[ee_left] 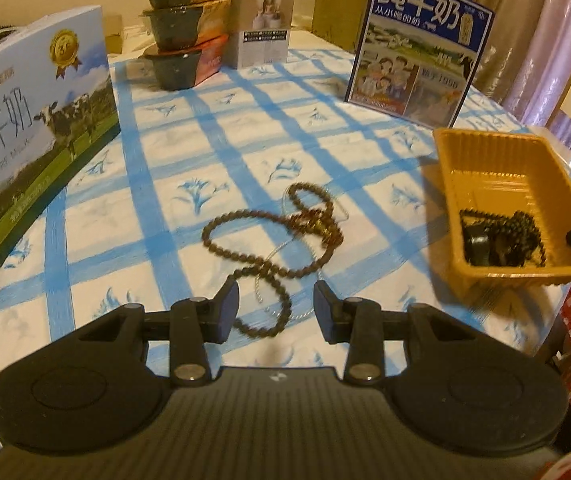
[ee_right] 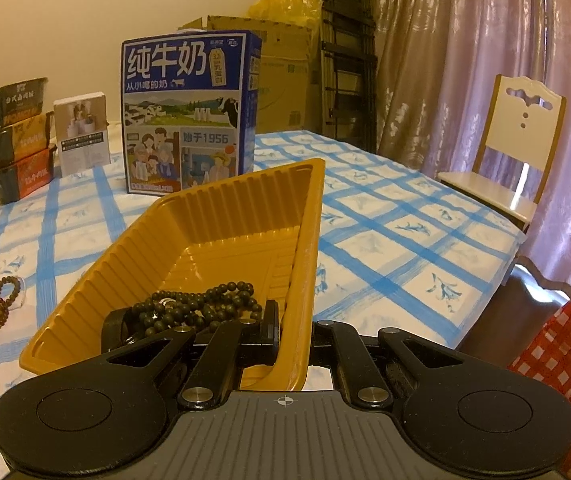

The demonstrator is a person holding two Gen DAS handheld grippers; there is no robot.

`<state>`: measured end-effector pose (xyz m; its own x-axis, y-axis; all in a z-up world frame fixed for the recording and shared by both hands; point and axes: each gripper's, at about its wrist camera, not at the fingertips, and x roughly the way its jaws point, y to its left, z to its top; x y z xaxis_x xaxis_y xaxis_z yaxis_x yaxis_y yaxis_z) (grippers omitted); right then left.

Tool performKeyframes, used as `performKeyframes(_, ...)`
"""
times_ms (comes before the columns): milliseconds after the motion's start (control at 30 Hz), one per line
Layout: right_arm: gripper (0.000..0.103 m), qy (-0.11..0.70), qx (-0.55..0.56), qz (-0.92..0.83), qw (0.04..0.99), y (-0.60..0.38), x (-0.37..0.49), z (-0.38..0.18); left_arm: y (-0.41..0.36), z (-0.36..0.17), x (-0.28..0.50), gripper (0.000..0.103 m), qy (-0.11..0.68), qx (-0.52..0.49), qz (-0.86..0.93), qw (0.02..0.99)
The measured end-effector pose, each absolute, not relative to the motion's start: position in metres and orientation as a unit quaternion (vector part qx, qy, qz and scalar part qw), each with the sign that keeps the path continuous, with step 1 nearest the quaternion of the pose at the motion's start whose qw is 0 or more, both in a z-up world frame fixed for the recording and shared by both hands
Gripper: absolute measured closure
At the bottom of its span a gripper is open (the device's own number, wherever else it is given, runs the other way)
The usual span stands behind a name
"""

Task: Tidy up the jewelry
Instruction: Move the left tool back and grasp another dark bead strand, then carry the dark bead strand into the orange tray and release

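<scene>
Task looks partly done: one dark bead strand [ee_right: 201, 306] already lies in the yellow tray [ee_right: 221, 220], lower centre of the right wrist view. One brown bead necklace [ee_left: 273, 236], tangled with one thin silvery chain [ee_left: 281, 246], remains on the checked tablecloth [ee_left: 165, 184], centre of the left wrist view. Left gripper [ee_left: 276, 300] hangs wide open just short of that tangle, holding nothing. Right gripper [ee_right: 294, 332] pinches the tray's near right wall. Count: two strands out, one in.

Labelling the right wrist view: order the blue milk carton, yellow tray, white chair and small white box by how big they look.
1. yellow tray, though nearness inflates it
2. blue milk carton
3. white chair
4. small white box
</scene>
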<state>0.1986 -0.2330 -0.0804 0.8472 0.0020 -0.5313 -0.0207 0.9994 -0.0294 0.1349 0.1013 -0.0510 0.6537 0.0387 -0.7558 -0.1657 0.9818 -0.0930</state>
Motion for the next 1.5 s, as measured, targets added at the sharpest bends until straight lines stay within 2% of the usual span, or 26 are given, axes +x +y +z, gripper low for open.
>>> performKeyframes(300, 0.096, 0.277, -0.020, 0.006, 0.961, -0.232, 0.199, -0.080, 0.100, -0.073, 0.138, 0.067, 0.431, -0.082, 0.046, 0.897)
performKeyframes(533, 0.096, 0.278, -0.021, 0.006, 0.960, -0.232, 0.199, -0.080, 0.091, -0.097, 0.148, 0.069, 0.455, -0.045, 0.034, 0.889)
performKeyframes(900, 0.096, 0.278, -0.021, 0.005, 0.960, -0.232, 0.199, -0.081, 0.086, -0.116, 0.168, 0.082, 0.471, 0.021, 0.004, 0.882)
performKeyframes(1033, 0.096, 0.279, -0.022, 0.006, 0.960, -0.232, 0.199, -0.081, 0.089, -0.118, 0.168, 0.090, 0.475, 0.012, -0.002, 0.880)
performKeyframes(1100, 0.096, 0.279, -0.021, 0.005, 0.960, -0.232, 0.199, -0.081, 0.089, -0.118, 0.168, 0.098, 0.475, 0.011, -0.005, 0.880)
performKeyframes(1500, 0.096, 0.279, -0.022, 0.005, 0.960, -0.232, 0.198, -0.081, 0.115, -0.078, 0.151, 0.098, 0.434, -0.074, 0.001, 0.898)
